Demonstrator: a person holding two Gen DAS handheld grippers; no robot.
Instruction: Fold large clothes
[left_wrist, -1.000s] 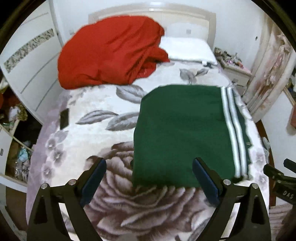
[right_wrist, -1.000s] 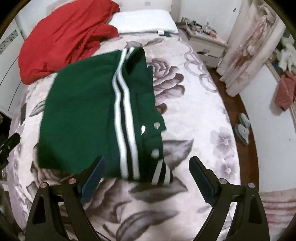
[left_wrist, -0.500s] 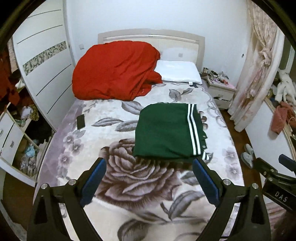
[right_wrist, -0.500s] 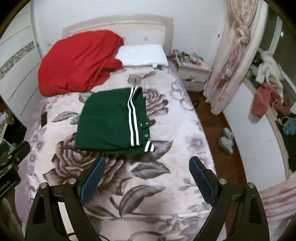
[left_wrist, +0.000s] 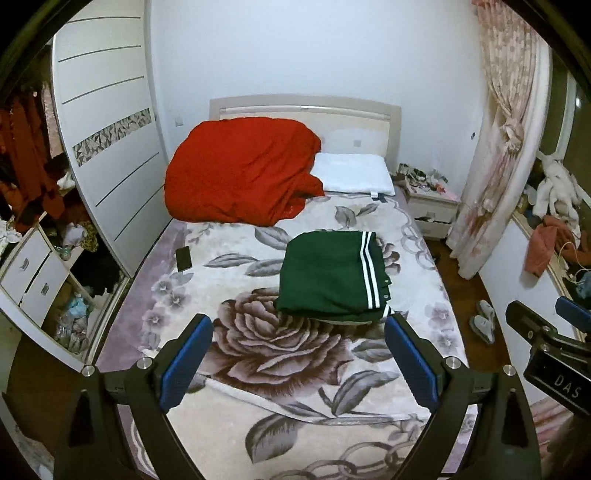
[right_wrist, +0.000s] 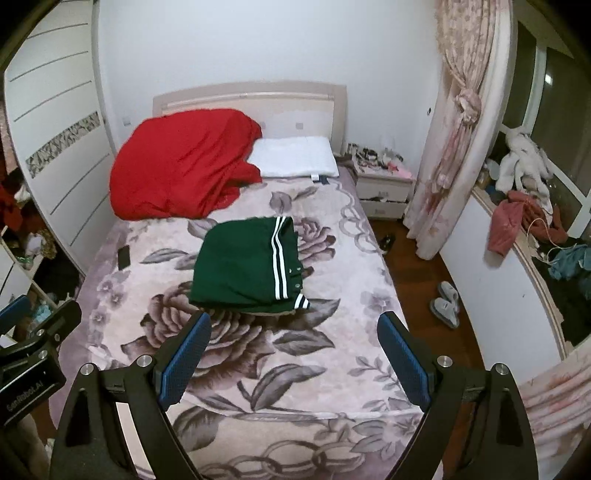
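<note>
So the green garment (left_wrist: 332, 275) is lying folded into a neat rectangle in the middle of the bed (left_wrist: 258, 362), white stripes running down its right side with a few snaps next to them. Both grippers are held back over the foot of the bed, well apart from it. The left gripper (left_wrist: 298, 360) has its fingers spread wide with nothing between them, and the right gripper (right_wrist: 293, 356) is the same — wide open, holding nothing.

Up by the headboard there's a big red blanket (left_wrist: 240, 173) heaped up, touching a white pillow (left_wrist: 352, 179). A dark phone (left_wrist: 183, 258) sits near the bed's left edge.

What differs between views: the left wrist camera catches more of the open wardrobe (left_wrist: 103, 147) and the clutter beside it, plus the other gripper poking in at the right edge. The right wrist camera shows more of the window ledge (right_wrist: 517, 236) piled with clothes, a pair of slippers (right_wrist: 445, 297) on the floor, and what looks like a dark shoe — too small to be sure.
</note>
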